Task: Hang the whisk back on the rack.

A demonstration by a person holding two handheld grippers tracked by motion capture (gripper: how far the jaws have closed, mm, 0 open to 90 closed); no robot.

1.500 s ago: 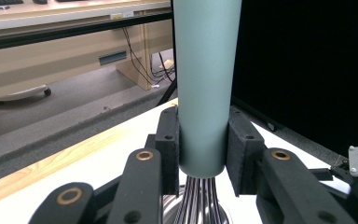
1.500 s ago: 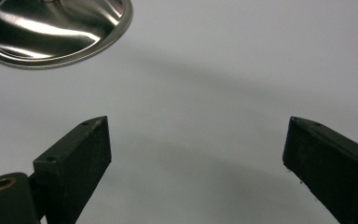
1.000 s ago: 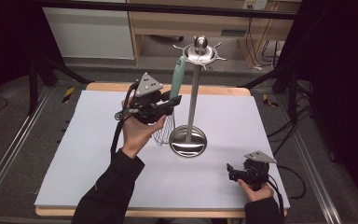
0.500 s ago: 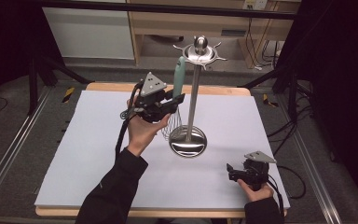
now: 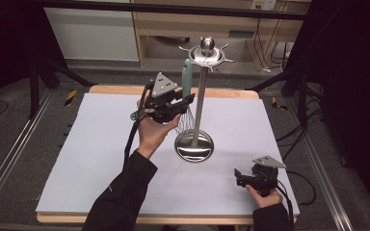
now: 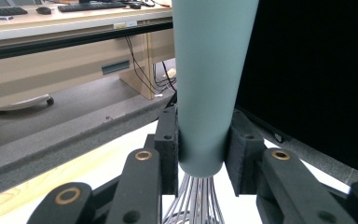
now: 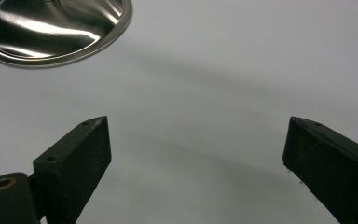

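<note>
A whisk with a pale green handle is held upright by the left tool, whose jaws are clamped on the lower end of the handle, just above the wires, as is seen close up in the left gripper view. The whisk is raised above the bench, just beside the pole of a steel stand with a round base. The top of the handle is cut off in the left gripper view, and in the high view it reaches up near the hooked ring at the head of the stand; whether it hangs on a hook or merely stands close to one cannot be made out. The wires are partly hidden behind the hand and the pole in the high view. The right tool is rested low on the bench near its front right corner, well apart from the stand, with its jaws spread wide and nothing between them. Part of the base is seen in the right gripper view, cut off by the picture's upper edge.
</note>
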